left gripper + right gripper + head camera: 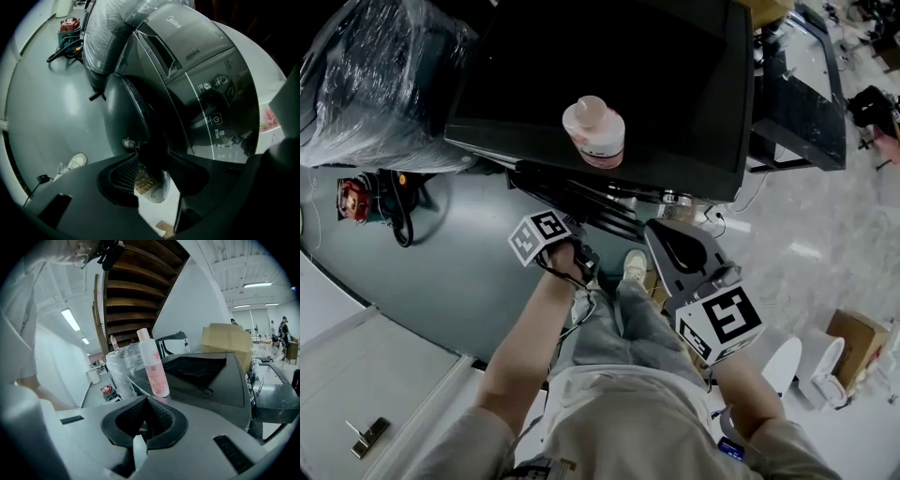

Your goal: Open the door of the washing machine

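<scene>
A dark grey washing machine [609,56] stands in front of me; the left gripper view shows its front and control panel [215,108]. Its round door [123,112] stands swung partly out from the front, with a small latch [126,143] showing at its edge. My left gripper [152,157] is shut on the door's rim, which fills the gap between its pads. In the head view the left gripper [584,255] reaches under the machine's front edge. My right gripper [661,232] hangs beside it, jaws [146,404] shut on nothing.
A pink bottle [594,131] and a black cloth [197,366] rest on the machine's top. A plastic-wrapped appliance [366,84] stands at its left, with a red tool [353,199] on the floor. My shoe [635,264] is close to the machine. A cardboard box [858,337] lies at the right.
</scene>
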Demonstrator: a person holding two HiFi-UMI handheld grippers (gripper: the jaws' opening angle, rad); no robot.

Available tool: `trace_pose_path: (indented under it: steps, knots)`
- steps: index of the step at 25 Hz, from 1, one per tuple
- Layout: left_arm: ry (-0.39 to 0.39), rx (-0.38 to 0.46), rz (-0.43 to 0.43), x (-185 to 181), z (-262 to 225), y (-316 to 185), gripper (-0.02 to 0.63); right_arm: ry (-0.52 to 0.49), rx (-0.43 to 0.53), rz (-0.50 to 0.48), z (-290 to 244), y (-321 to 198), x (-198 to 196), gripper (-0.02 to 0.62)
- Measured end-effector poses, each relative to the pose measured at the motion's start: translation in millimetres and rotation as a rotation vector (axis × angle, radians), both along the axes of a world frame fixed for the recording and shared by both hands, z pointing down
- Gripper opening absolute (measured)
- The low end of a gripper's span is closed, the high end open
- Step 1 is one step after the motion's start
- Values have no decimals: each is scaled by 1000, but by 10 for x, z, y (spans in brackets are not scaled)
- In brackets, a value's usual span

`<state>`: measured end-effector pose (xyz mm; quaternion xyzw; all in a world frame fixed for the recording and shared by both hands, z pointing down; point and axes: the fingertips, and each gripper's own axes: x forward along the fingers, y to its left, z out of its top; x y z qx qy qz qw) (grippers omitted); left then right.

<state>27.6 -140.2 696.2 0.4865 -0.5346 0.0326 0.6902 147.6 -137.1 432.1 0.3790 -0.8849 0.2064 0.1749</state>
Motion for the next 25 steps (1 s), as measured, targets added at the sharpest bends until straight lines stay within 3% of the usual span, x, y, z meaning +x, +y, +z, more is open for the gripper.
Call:
trace_pose_path:
  steps: [8,17,25]
  knots:
    - [-45,-1,159,-306,4,527,193,5,-71,-9,158,238,-232,28]
    - [-69,6,288,-890,6,1044,170,-26,-145,-110,257,488,-818,28]
    - [-184,46,462,-1577,0,1375,156,-37,-158,-170,265,543,-1231,28]
